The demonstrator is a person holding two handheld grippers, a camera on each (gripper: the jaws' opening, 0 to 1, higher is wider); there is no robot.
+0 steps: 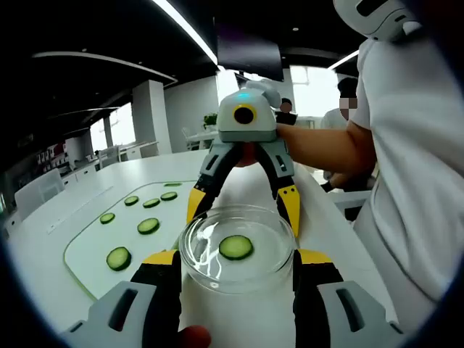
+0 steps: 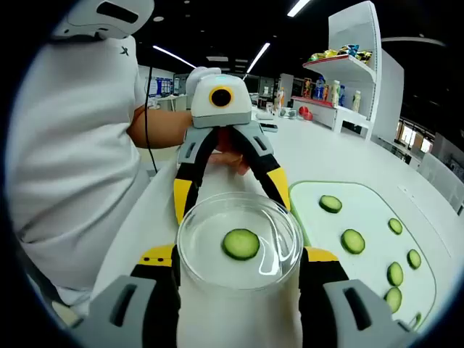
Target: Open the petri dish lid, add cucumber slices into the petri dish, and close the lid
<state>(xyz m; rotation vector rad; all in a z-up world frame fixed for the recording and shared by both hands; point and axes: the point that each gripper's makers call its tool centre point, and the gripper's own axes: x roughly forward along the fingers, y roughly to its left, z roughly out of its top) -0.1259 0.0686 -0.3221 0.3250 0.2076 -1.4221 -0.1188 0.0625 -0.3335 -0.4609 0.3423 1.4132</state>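
Lying loose on the green mat (image 1: 94,246), left of centre in the left gripper view, are spare cucumber slices (image 1: 119,258); nothing blocks them. My left tool (image 1: 238,262) and right tool (image 2: 239,264) both clamp the petri dish (image 1: 238,248) at centre from opposite sides above the white desk (image 1: 43,239). One cucumber slice (image 1: 235,247) lies inside.

Dark ceiling (image 1: 109,43), white shelf (image 2: 362,43)

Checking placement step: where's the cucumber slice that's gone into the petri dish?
One cucumber slice lies flat near the middle of the clear petri dish, which sits between both tongs above the white table; the other slices remain on the cutting mat beside it.
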